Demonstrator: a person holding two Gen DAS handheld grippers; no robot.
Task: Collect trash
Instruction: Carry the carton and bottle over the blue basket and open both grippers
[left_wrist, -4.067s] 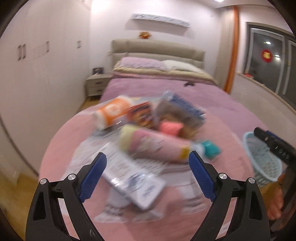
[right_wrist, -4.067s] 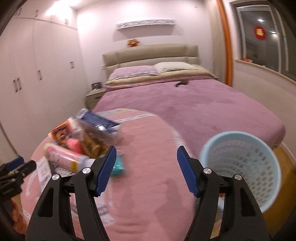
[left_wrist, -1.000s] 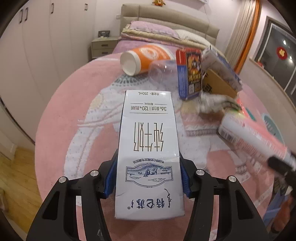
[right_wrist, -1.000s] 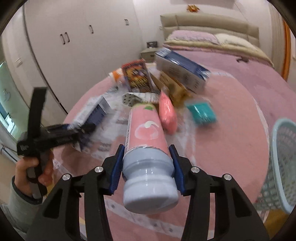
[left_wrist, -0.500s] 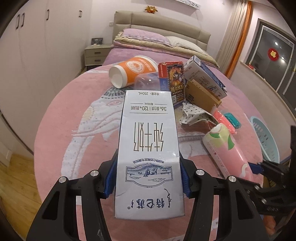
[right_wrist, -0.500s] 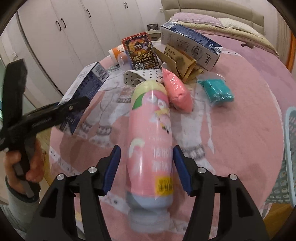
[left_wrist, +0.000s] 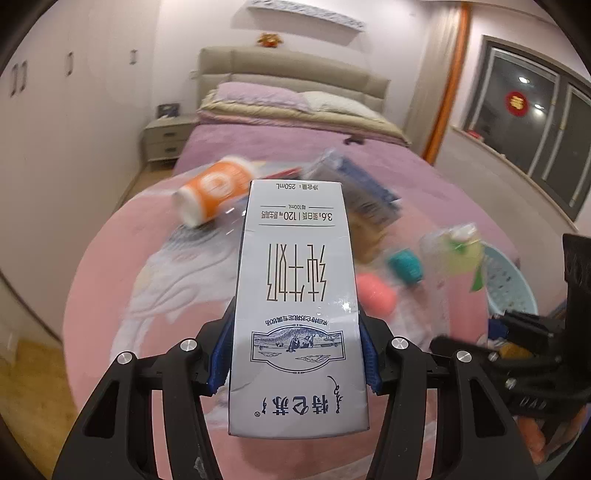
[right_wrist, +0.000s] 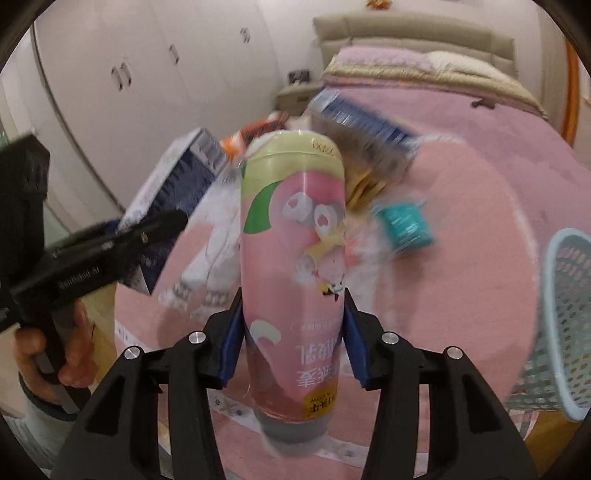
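A white and blue milk carton (left_wrist: 295, 295) sits lengthwise in my left gripper (left_wrist: 295, 350), whose blue pads press its sides, and it is held above the round pink rug (left_wrist: 110, 277). My right gripper (right_wrist: 291, 332) holds a pink drink bottle (right_wrist: 291, 258), cap end toward the camera. Its jaws are closing, with both pads on the bottle's lower body. A light blue mesh basket (right_wrist: 569, 314) stands at the rug's right edge. Seen from the right wrist, the left gripper (right_wrist: 110, 243) and its carton (right_wrist: 177, 192) are at the left.
On the rug lie an orange paper cup (left_wrist: 214, 192), a blue box (left_wrist: 362, 184), a teal packet (right_wrist: 402, 225) and a pink pouch (left_wrist: 375, 295). A bed (left_wrist: 295, 147) stands behind, wardrobes (right_wrist: 147, 74) to the left. A hand (right_wrist: 70, 350) grips the left tool.
The left gripper has risen with the carton. The right gripper's jaws loosened around the bottle half a second ago and now clamp its lower body, with the bottle raised off the rug.
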